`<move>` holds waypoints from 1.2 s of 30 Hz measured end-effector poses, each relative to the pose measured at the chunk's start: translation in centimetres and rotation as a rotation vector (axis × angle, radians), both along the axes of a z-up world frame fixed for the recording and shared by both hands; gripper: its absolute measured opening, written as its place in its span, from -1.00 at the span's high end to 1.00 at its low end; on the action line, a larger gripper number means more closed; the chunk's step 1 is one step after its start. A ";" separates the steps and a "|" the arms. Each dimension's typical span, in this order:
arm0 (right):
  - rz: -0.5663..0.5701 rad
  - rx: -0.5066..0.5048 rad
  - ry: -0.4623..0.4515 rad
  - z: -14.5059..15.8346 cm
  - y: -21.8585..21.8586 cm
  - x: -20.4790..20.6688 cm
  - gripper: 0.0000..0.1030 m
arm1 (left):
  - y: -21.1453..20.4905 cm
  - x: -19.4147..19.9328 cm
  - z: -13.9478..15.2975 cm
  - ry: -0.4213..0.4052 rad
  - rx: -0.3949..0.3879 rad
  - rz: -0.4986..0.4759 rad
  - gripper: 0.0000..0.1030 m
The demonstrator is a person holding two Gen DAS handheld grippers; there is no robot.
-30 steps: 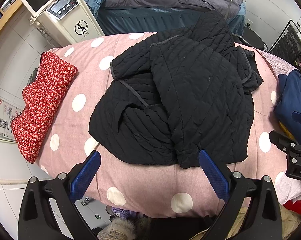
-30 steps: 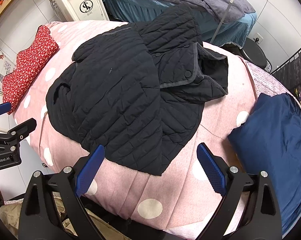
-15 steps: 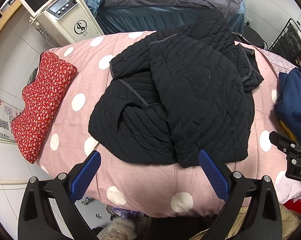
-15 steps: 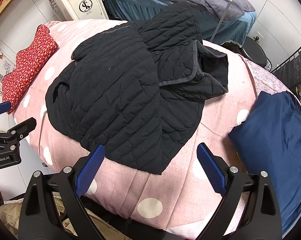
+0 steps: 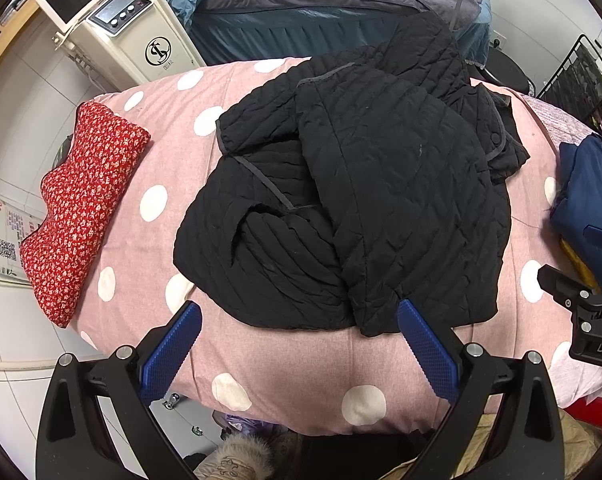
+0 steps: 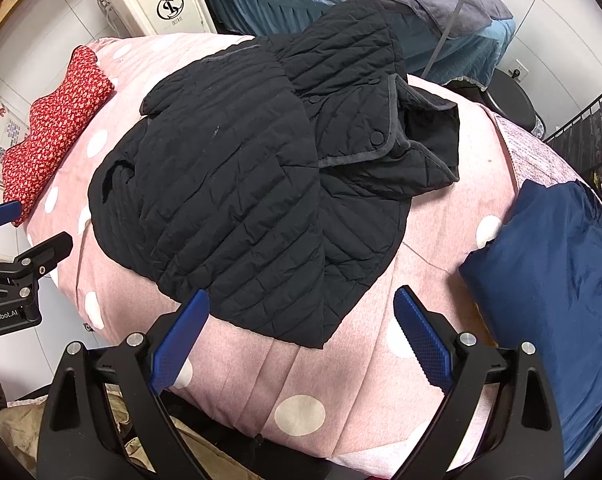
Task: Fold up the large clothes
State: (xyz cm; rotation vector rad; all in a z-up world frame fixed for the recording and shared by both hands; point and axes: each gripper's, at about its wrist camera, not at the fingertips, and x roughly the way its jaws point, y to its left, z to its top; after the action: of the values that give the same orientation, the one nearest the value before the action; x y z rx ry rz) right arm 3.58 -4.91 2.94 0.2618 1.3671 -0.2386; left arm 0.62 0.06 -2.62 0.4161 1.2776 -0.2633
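- From my left wrist view, the black quilted jacket (image 5: 365, 200) lies crumpled on the pink polka-dot bed (image 5: 293, 368), straight ahead of my left fingers (image 5: 169, 348); its near hem sits just beyond their tips, apart from them.
- Only this view shows the jacket's left side in full: a grey-trimmed flap folded over and a curved opening in the lower panel.
- It also gives me the whole red floral cushion (image 5: 81, 204) well off to the left of the fingers, and the white machine (image 5: 137, 40) behind it.
- My right wrist view shows what the left hides: the jacket's (image 6: 237, 184) snap buttons, grey-edged placket and the collar area spread open, up and to the right of my right fingers (image 6: 421, 340).
- The navy fabric bundle (image 6: 561, 280) shows at length only here, right of the fingers on the bed (image 6: 261, 368); the left view catches just its edge.
- My left gripper (image 5: 297, 344) hovers over the bed's near edge, fingers spread wide, nothing between them.
- My right gripper (image 6: 301, 336) hovers alongside at a similar height, fingers likewise released and empty; the jacket's pointed lower corner lies between their tips, beneath them and untouched.
- Each view catches the other gripper's black body at its side edge.
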 end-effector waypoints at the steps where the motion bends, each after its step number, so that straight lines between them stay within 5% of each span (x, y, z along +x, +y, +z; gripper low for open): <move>1: -0.001 0.001 0.002 -0.1 0.0 0.0 -0.79 | 0.0 0.1 -0.1 0.002 0.001 -0.001 -0.88; 16: -0.075 0.038 0.003 -2.3 -2.1 0.3 -0.79 | -1.0 2.0 -2.0 0.031 0.003 -0.019 -0.88; 23: -0.205 0.070 0.002 -5.4 -5.8 -0.4 -0.79 | -2.6 6.9 -3.1 0.036 -0.044 -0.066 -0.88; 32: -0.440 0.188 0.034 -12.4 -11.2 -2.5 -0.79 | -12.6 18.2 -3.8 0.005 -0.134 -0.258 -0.88; 36: -0.529 0.276 0.038 -15.8 -13.1 -3.5 -0.79 | -19.4 23.1 -6.1 0.096 -0.189 -0.330 -0.88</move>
State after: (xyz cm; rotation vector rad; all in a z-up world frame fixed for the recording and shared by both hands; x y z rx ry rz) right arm 0.11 -18.03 -12.85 0.8566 1.3475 -0.4956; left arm 23.72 -19.35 -8.72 0.4558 1.2609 -0.6846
